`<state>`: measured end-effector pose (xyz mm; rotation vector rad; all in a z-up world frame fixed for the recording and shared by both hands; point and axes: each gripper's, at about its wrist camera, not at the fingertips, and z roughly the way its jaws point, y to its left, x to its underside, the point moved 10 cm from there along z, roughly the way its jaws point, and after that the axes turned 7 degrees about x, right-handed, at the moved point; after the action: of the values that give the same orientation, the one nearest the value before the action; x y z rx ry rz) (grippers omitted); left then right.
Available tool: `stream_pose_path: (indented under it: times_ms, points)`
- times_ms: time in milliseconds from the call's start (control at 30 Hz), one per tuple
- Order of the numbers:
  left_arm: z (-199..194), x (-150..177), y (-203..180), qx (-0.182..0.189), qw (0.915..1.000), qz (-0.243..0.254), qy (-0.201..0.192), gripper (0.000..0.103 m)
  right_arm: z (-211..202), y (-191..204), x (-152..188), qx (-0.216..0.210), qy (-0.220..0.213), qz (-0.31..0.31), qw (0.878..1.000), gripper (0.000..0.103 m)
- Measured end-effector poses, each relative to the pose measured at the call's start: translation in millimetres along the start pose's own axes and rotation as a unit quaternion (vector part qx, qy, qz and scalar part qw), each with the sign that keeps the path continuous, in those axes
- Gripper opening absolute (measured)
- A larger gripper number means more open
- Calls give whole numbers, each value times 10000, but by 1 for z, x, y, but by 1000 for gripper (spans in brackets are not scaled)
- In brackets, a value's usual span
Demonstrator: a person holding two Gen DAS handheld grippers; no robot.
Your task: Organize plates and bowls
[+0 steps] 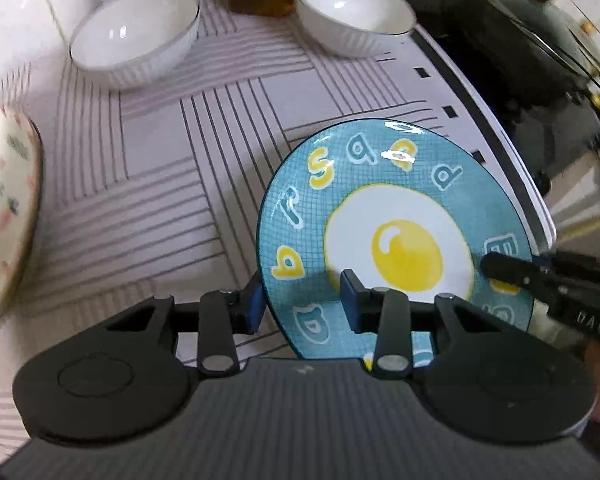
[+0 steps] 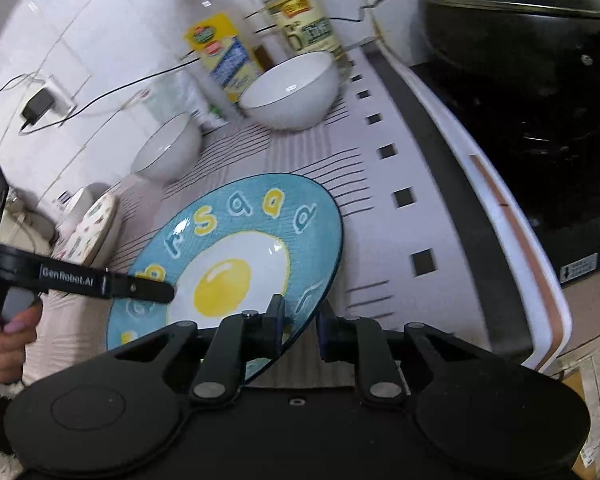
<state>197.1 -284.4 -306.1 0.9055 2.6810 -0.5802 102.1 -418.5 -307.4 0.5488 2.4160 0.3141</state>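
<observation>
**Blue egg plate gripped from 2 sides**

Here, held tilted above the desk point(image 1: 148, 184): a blue plate point(image 1: 396, 200) with a fried-egg picture in the middle and yellow and white letters round the rim, its far edge raised, its face turned up toward both cameras.

Left tool point(image 1: 300, 300) narrowed onto the plate's near-left rim: 1 blue pad behind the edge, the other on the plate's face beside the egg white. Clamped on the plate, as far as the left wrist view shows.

Right tool point(image 2: 300, 326) pinched nearly closed on the opposite rim, 1 finger over the plate's face, the other under its edge. Seen in the left wrist view as a black finger lying across the plate's right side. In the right wrist view, a hand point(image 2: 0, 344) gripping the left tool's handle at the left edge.

Behind the plate, on a striped mat covering the desk: 2 white bowls, one further left point(image 1: 136, 36) and one further right point(image 1: 352, 12), well apart from each other, both upright. Off to the left, a white patterned dish point(image 1: 4, 208) with pink and green marks, seemingly tilted.

Against the tiled wall, 2 bottles: one with a yellow label point(image 2: 220, 52) and one with a pale label point(image 2: 304, 20), just behind the right bowl. To the right of the mat, a black lidded pot point(image 2: 532, 40) on a dark stove.
</observation>
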Motion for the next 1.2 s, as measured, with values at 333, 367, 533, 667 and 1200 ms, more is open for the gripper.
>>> stream_pose_path:
  times_ms: [333, 367, 533, 667, 1200]
  points:
    - [-67, 4, 14, -116, 9991, 186, -350, 38, -30, 56, -3, -200, -97, -273, 9994, 24]
    - [-75, 4, 17, -53, 9990, 98, -437, 38, -35, 62, -5, -215, -128, -327, 9992, 24]
    - [-117, 9, 34, 56, 9975, -178, -680, 38, -53, 99, -13, -343, -181, -630, 9973, 25]
    - [-144, 13, 56, 22, 9960, -310, -838, 38, -56, 133, -20, -445, -234, -896, 9947, 25]
    - [-199, 41, 174, -185, 9913, -1089, -721, 39, -17, 250, -34, -1029, 34, -1252, 9868, 25]
